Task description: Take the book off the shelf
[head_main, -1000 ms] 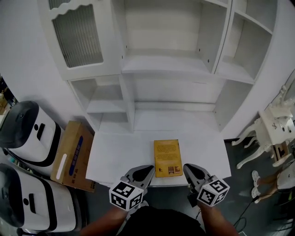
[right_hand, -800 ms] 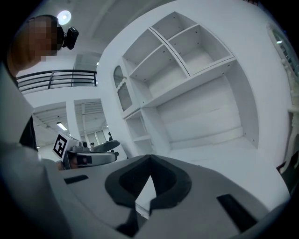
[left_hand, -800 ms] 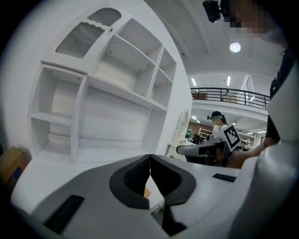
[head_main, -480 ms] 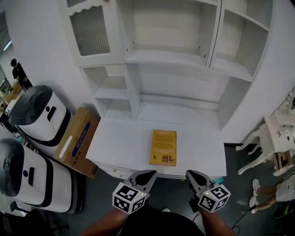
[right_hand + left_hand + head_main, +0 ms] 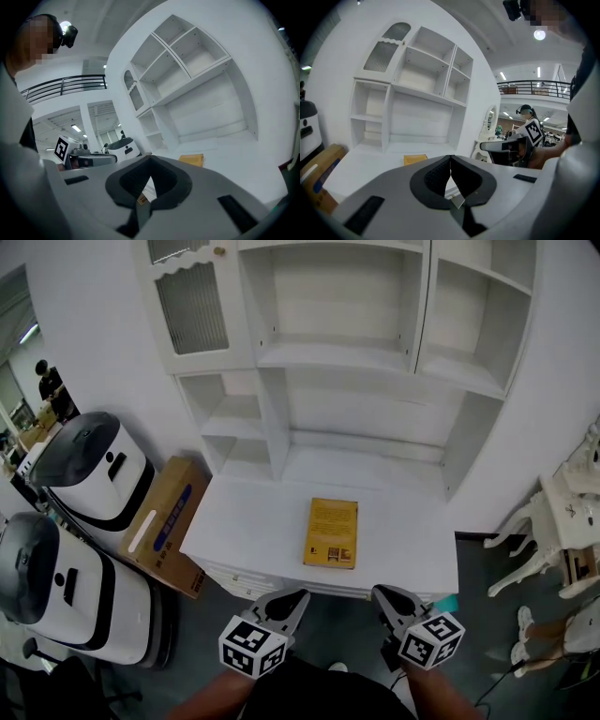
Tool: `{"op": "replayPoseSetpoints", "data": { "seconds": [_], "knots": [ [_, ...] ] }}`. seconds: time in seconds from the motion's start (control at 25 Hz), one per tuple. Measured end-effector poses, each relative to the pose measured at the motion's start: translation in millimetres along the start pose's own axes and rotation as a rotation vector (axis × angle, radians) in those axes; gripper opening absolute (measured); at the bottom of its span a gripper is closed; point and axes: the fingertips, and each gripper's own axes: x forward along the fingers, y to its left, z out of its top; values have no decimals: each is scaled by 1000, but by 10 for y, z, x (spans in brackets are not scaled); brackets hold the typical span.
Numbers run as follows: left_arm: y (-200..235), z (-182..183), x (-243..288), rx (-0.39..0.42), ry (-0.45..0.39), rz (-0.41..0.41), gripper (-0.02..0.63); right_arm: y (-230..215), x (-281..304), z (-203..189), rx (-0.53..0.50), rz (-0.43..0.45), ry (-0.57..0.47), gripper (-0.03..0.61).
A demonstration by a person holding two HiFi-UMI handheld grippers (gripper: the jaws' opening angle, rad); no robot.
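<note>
We hold the left gripper (image 5: 296, 596) and right gripper (image 5: 382, 594) pinched closed and empty, short of the desk ledge (image 5: 248, 521). The yellow book (image 5: 331, 532) lies flat there, and the shelves (image 5: 328, 354) above are bare. Removal looks done, so we need only stay clear.

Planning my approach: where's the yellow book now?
In the head view, the yellow book lies flat on the white desktop, midway along it, near its front edge.

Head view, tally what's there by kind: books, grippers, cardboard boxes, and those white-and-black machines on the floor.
Yellow book: 1
Grippers, left gripper and right gripper: 2
Cardboard box: 1
White-and-black machines: 2
Total: 6
</note>
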Motion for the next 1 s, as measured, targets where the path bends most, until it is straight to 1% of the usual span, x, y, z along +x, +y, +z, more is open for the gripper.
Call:
{"op": "replayPoseSetpoints", "data": {
  "seconds": [0.12, 0.44, 0.72, 1.0],
  "knots": [
    [81, 36, 1, 6, 0, -4, 11, 23, 34, -8, 0, -11, 5, 28],
    [333, 180, -116, 36, -5, -54, 11, 170, 256, -12, -18, -77, -19, 28],
    [547, 169, -174, 38, 8, -87, 11, 355, 397, -81, -6, -124, -40, 28],
    [619, 155, -204, 53, 14, -123, 11, 361, 467, -216, 18, -164, -22, 28]
  ]
}}
